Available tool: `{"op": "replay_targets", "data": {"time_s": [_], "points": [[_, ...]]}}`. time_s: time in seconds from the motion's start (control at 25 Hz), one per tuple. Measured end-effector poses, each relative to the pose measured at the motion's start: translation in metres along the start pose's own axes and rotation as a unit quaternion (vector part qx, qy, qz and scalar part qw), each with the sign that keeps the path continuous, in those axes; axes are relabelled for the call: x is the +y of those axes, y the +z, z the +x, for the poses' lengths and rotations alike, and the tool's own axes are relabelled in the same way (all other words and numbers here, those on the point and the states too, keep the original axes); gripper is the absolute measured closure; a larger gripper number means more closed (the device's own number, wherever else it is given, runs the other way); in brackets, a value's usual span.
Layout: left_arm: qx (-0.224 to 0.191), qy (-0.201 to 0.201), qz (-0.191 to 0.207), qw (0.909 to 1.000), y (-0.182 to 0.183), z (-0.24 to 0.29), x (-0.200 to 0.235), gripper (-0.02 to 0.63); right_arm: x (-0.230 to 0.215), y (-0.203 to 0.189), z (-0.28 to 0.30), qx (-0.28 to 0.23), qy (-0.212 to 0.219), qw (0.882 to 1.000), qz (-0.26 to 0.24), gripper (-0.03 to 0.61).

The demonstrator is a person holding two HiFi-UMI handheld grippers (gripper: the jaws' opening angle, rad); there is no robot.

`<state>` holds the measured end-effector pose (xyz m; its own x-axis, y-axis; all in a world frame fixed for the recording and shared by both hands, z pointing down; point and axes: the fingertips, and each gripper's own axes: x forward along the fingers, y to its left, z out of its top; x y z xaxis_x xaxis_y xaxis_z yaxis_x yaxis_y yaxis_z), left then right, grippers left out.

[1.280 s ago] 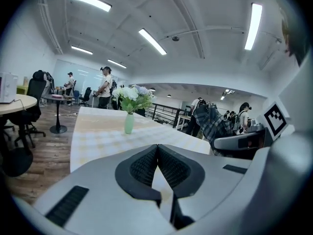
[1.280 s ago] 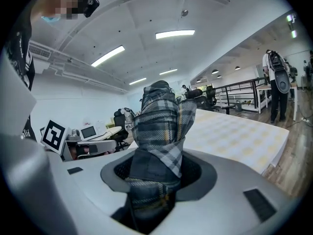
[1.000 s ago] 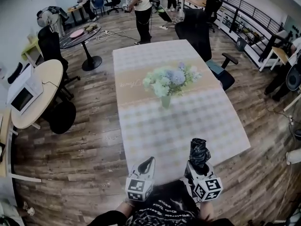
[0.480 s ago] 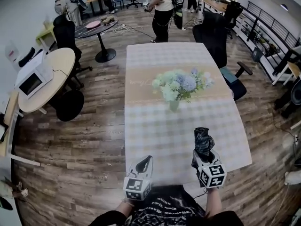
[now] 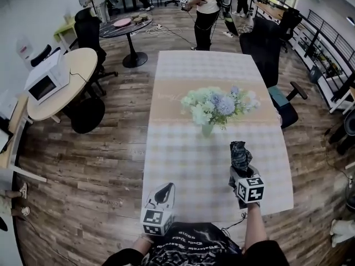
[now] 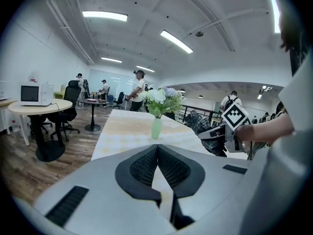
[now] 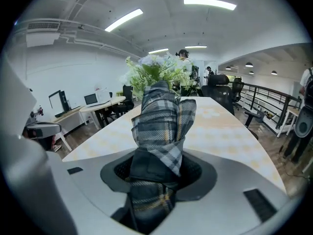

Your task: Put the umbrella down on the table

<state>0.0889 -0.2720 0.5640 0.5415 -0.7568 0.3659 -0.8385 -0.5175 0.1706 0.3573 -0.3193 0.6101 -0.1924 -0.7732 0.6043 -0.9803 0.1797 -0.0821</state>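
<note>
Nearest, at the bottom of the head view, a person's dark printed shirt and 2 forearms reach over the near edge of a long table covered in pale check cloth.

The left gripper hovers at the near edge, its 2 jaws clenched together with nothing between them; its own view shows the ribbed pads meeting at their tips.

The right gripper is further in, over the near right part of the table. Its jaws are grasping a folded umbrella, dark with grey and yellow plaid, which sticks out forward past the jaw tips. In the right gripper view the umbrella fills the gap between the pads, its loose cloth bunched and creased.

It looks light, with a soft, slack cover over what is probably a stiff folded core. The cloth may slide or squash under the pads, so a hold round the thick middle of the bundle, as now, seems safest. It does not look fragile.

Hidden: the handle end sits behind the right gripper's jaws, and no strap or tip can be made out. Whether the umbrella touches the cloth cannot be told.

Beyond, mid-table, a pale green vase holds white and blue flowers. Further off are round tables, office chairs and several standing people, too small to detail.
</note>
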Motion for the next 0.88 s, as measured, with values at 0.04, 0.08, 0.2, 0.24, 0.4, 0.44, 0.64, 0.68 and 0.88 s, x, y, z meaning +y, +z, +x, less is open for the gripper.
{"op": "replay_targets", "data": {"time_s": [0.04,0.08,0.2,0.24,0.4,0.44,0.64,0.68,0.88], "points": [[0.0,0.005,-0.001,1.0,0.001,0.002,0.0,0.595,-0.006,0.0,0.006,0.01,0.0,1.0,-0.001,0.377],[0.0,0.009,-0.003,1.0,0.001,0.003,0.001,0.594,-0.012,0.0,0.013,0.019,0.0,1.0,-0.003,0.377],[0.002,0.023,-0.005,0.9997,0.002,0.009,0.001,0.594,-0.027,-0.002,0.033,0.046,0.004,0.999,-0.014,0.377],[0.004,0.027,-0.001,0.9996,0.002,0.011,0.002,0.595,-0.03,-0.002,0.04,0.054,0.007,0.998,-0.017,0.377],[0.011,0.032,0.01,0.9994,0.003,0.016,0.0,0.595,-0.039,-0.003,0.061,0.08,0.014,0.997,-0.014,0.377],[0.011,0.03,0.01,0.9994,0.004,0.019,-0.003,0.595,-0.043,-0.004,0.065,0.086,0.014,0.996,-0.013,0.377],[0.022,0.023,0.021,0.9993,0.0,0.026,-0.012,0.594,-0.055,-0.013,0.09,0.128,0.019,0.991,-0.023,0.377],[0.024,0.024,0.02,0.9992,-0.001,0.026,-0.011,0.594,-0.056,-0.015,0.093,0.137,0.019,0.99,-0.026,0.376],[0.033,0.034,0.016,0.9988,-0.003,0.025,-0.004,0.594,-0.061,-0.028,0.105,0.17,0.021,0.985,-0.026,0.374]]}}
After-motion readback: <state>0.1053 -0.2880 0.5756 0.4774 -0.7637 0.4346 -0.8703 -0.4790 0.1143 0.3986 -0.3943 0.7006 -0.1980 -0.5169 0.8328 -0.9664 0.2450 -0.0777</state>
